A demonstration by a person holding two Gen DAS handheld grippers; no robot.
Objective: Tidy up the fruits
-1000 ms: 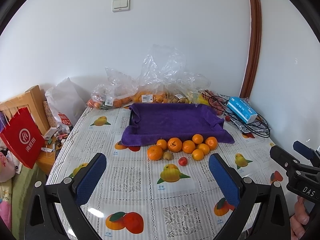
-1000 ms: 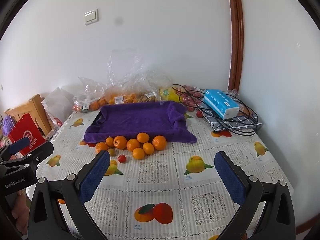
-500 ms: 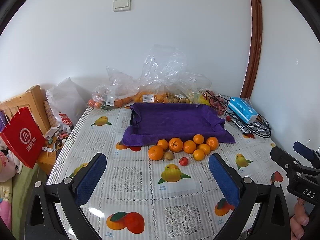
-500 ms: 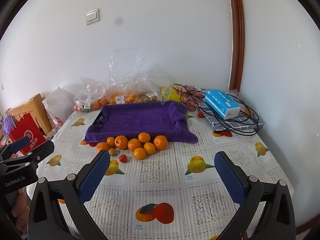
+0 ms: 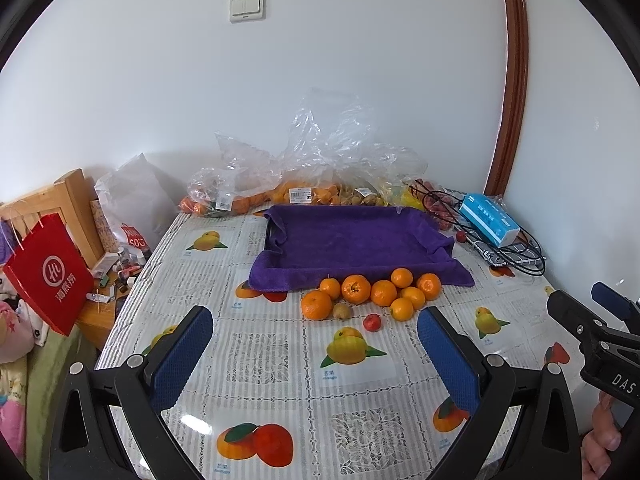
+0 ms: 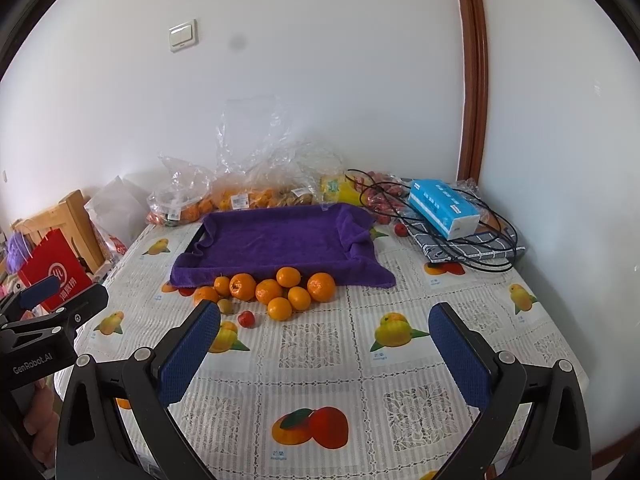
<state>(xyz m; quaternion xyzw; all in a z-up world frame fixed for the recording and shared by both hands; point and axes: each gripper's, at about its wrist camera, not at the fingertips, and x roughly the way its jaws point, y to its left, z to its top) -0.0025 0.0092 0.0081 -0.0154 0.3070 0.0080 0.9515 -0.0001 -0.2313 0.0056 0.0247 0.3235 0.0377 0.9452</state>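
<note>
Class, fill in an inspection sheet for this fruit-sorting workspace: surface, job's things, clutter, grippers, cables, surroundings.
Surface: table under a fruit-print plastic tablecloth.
Job's things: loose oranges bunched at the front edge of the purple towel-lined tray, which holds no fruit; small brownish-green fruit and small red fruit beside them.
Clutter: clear plastic bags of fruit behind the tray; blue tissue box on a folded checked cloth.
Grippers: left gripper and right gripper open, holding nothing, above the table.
Cables: black cable loops around the tissue box.
Surroundings: white wall, light switch, red paper bag beside the table.
</note>
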